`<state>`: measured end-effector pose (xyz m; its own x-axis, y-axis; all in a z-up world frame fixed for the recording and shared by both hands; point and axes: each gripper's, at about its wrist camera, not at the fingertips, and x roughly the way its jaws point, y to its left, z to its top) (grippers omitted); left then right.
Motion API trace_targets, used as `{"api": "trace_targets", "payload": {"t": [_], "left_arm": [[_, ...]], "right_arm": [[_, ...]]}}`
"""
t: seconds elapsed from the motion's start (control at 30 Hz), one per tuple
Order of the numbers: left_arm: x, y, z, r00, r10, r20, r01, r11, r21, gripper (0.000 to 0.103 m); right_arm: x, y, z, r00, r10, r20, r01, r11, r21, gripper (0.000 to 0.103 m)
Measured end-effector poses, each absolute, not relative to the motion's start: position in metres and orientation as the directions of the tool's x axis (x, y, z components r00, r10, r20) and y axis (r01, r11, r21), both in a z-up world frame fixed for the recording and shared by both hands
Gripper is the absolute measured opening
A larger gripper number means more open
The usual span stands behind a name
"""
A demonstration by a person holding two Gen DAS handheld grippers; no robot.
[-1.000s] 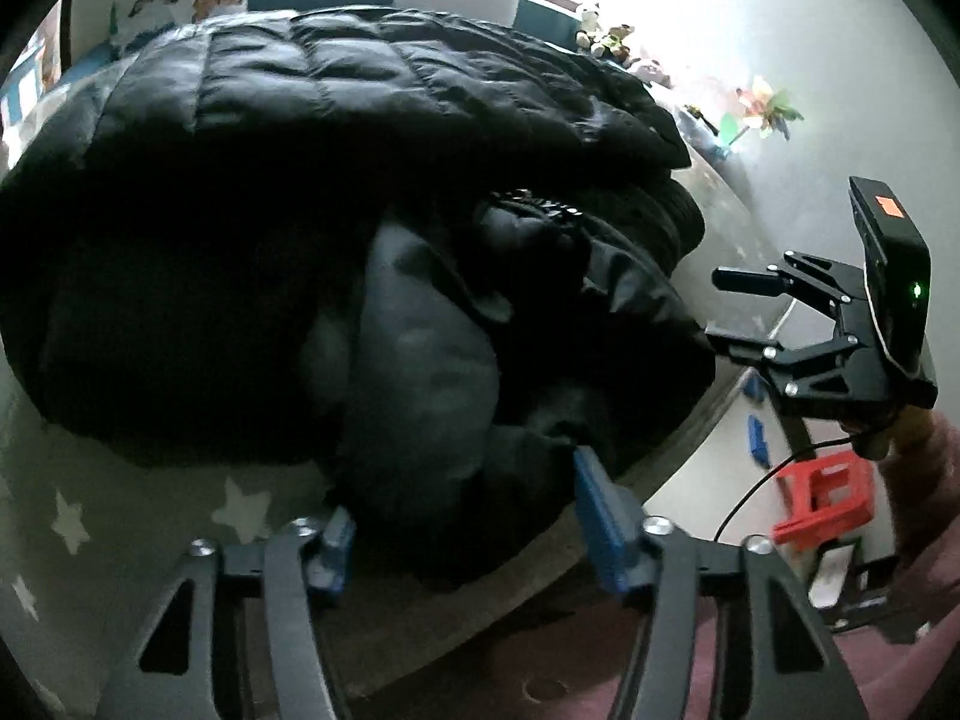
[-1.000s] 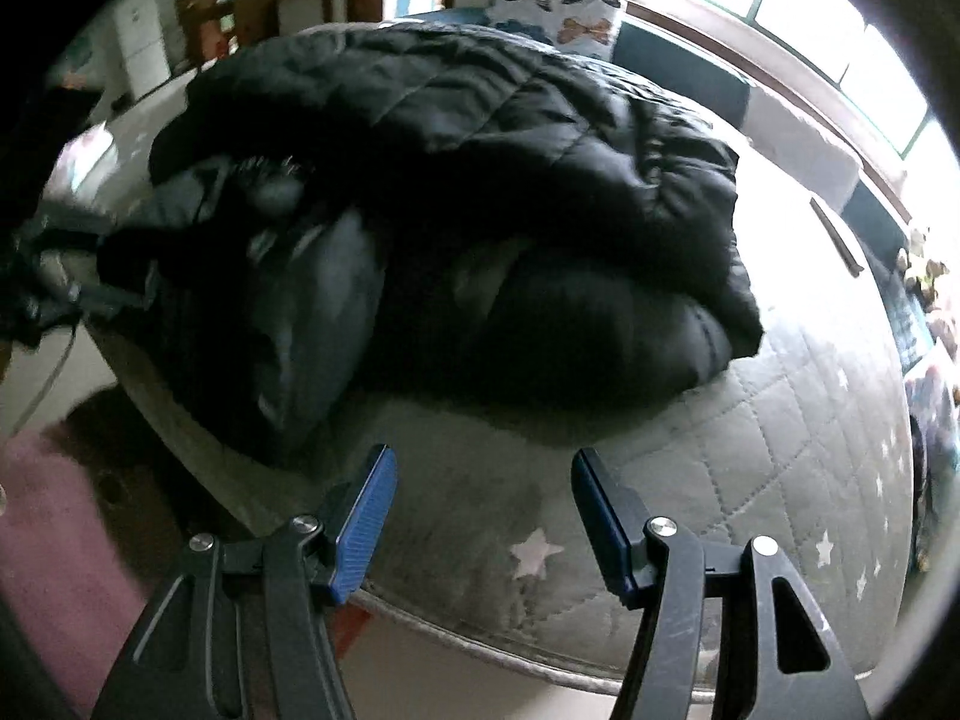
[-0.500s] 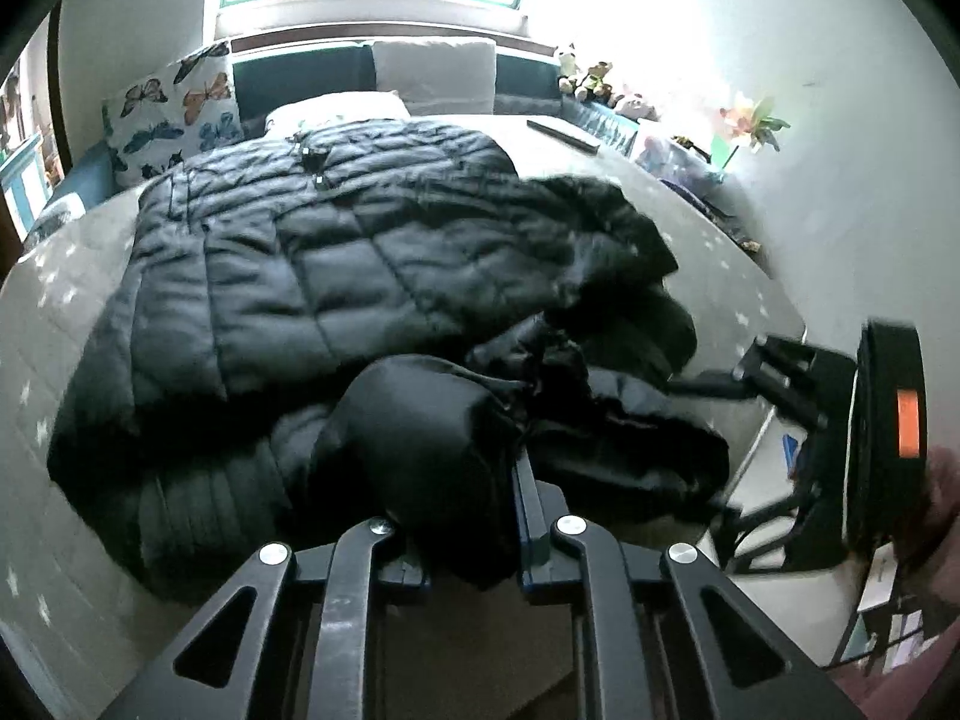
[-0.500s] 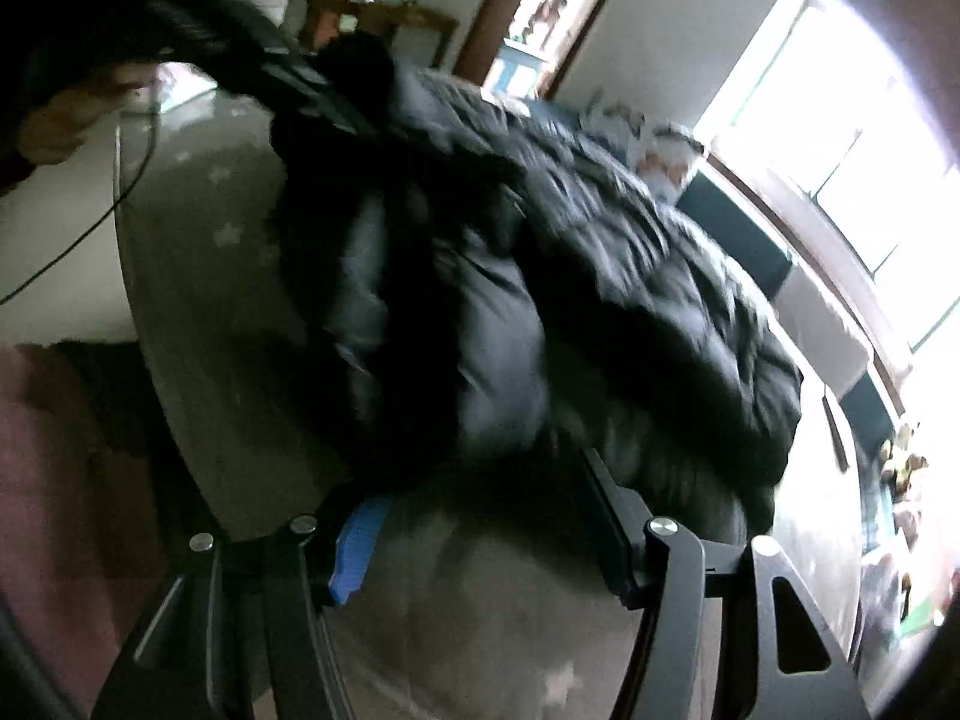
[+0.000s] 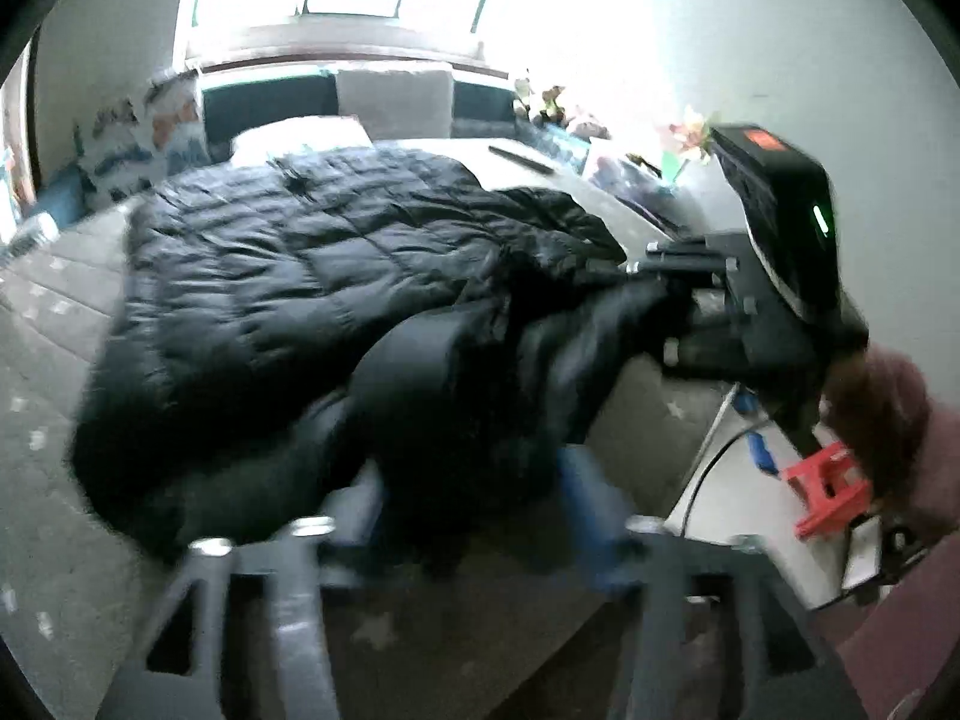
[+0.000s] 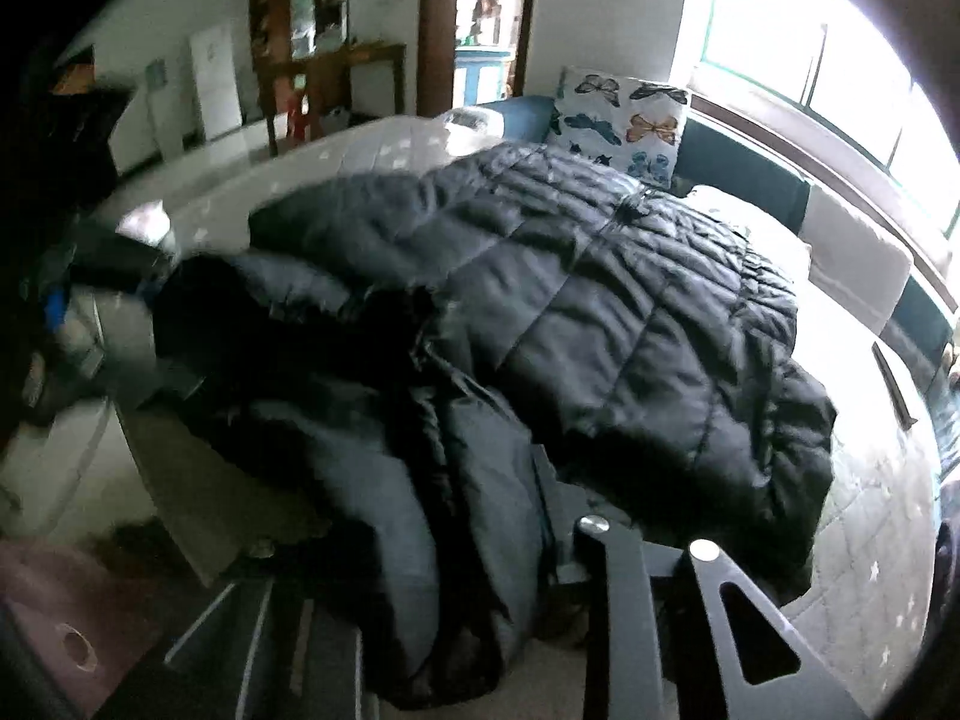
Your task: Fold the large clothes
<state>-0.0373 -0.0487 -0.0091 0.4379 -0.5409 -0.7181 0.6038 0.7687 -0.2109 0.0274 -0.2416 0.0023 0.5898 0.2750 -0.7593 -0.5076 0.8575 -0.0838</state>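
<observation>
Now black quilted puffer coat [image 5: 312, 276] spread on grey star-print bed [image 5: 54, 360]. Left hand-held gripper [image 5: 474, 498] just opened, jaws spread, coat's near edge between. Right hand-held gripper [image 6: 480, 534] just closed, pinching coat's near fold.

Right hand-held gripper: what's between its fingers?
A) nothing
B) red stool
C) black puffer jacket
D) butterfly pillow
C: in the right wrist view the right hand-held gripper has a bunched fold of the jacket pinched between its fingers; the pillow lies far off at the head of the bed.
</observation>
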Motion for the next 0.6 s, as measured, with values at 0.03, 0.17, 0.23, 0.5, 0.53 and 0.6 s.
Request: {"api": "trace_targets", "payload": {"t": [0.03, 0.17, 0.23, 0.5, 0.53, 0.6], "left_arm": [[-0.046, -0.04, -0.007, 0.504, -0.501, -0.704, 0.584, 0.798, -0.15, 0.098], [-0.062, -0.014, -0.009, 0.602, -0.429, -0.673, 0.537, 0.842, -0.057, 0.101], [-0.062, -0.009, -0.016, 0.621, -0.383, -0.683, 0.511, 0.859, -0.017, 0.101], [-0.048, -0.036, -0.054, 0.796, -0.083, -0.6, 0.363, 0.858, 0.364, 0.101], [-0.044, -0.041, -0.058, 0.807, -0.074, -0.587, 0.359, 0.85, 0.386, 0.101], [-0.045, -0.047, -0.064, 0.831, -0.08, -0.55, 0.363, 0.828, 0.428, 0.074]], "right_arm": [[0.026, -0.244, 0.004, 0.596, 0.274, -0.755, -0.5, 0.862, -0.083, 0.026], [0.032, -0.252, 0.017, 0.609, 0.295, -0.736, -0.473, 0.88, -0.038, 0.026], [0.042, -0.255, 0.018, 0.614, 0.298, -0.731, -0.458, 0.889, -0.023, 0.026], [0.058, -0.258, 0.022, 0.616, 0.296, -0.73, -0.433, 0.901, 0.0, 0.025], [0.061, -0.259, 0.022, 0.616, 0.297, -0.73, -0.433, 0.901, 0.001, 0.025], [0.058, -0.261, 0.022, 0.622, 0.302, -0.722, -0.427, 0.904, 0.011, 0.025]]}}
